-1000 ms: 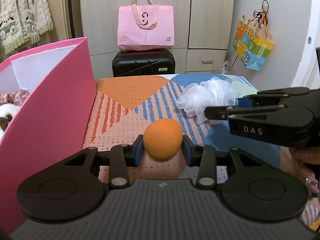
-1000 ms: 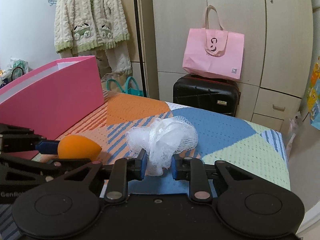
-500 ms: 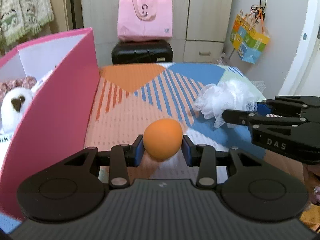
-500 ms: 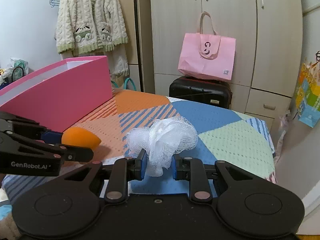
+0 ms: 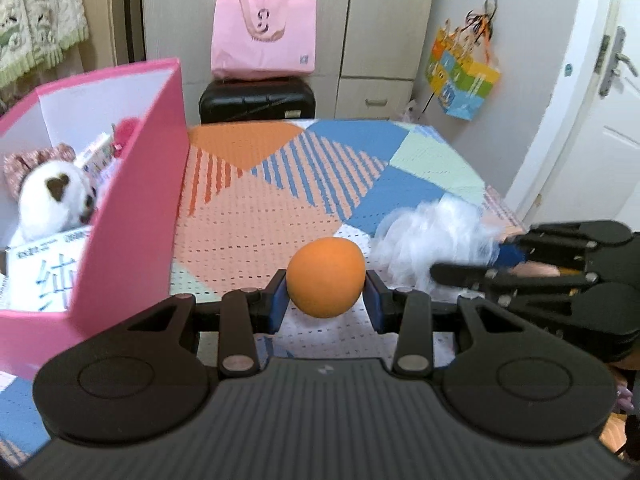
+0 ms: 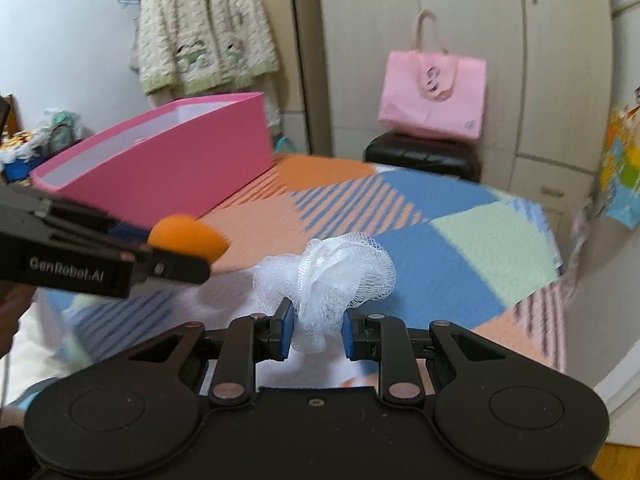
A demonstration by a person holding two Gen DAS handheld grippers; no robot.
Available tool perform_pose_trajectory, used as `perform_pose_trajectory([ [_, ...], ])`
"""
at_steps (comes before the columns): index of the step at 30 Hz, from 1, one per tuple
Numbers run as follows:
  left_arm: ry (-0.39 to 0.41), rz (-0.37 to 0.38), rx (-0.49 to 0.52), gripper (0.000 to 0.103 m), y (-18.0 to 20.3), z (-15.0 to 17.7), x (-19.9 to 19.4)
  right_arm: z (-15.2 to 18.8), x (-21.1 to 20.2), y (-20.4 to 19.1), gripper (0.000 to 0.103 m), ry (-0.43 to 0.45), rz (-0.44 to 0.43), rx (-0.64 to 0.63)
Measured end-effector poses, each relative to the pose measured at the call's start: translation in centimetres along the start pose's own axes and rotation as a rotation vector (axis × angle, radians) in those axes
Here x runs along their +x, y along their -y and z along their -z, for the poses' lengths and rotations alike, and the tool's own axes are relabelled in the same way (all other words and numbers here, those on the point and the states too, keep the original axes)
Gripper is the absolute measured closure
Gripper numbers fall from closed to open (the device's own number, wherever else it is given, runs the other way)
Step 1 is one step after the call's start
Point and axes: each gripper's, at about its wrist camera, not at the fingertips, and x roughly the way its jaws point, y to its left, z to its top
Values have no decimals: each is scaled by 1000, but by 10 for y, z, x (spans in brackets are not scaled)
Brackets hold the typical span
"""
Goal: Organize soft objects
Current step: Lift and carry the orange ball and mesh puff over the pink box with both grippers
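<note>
My left gripper (image 5: pixel 326 295) is squeezing an orange sponge (image 5: pixel 325 277), held up over the bed cover (image 5: pixel 280 200). Just to its right, my right gripper (image 6: pixel 316 330) is pinched tight on a white mesh puff (image 6: pixel 332 276), also off the bed. On the left sits the pink box (image 5: pixel 132 216), with a white plush toy (image 5: pixel 52 196) inside. Far back, a pink bag (image 5: pixel 262 38) rests on a black suitcase (image 5: pixel 256 100).
</note>
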Motion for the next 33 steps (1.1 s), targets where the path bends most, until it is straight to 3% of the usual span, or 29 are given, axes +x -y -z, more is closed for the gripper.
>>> perform_pose_trajectory([
  [7, 32, -21, 51, 64, -1, 1, -38, -5, -15, -24, 76, -69, -61, -5],
  [16, -19, -24, 18, 64, -28, 5, -67, -20, -34, -56, 76, -106, -149, -42],
  [25, -93, 58, -14, 64, -65, 15, -107, -50, -35, -91, 75, -188, -264, -131],
  [29, -131, 91, -11, 64, -80, 16, -124, -64, -34, -112, 75, -191, -291, -169],
  [33, -81, 69, -6, 64, -102, 14, -144, -81, -32, -131, 75, -159, -292, -201],
])
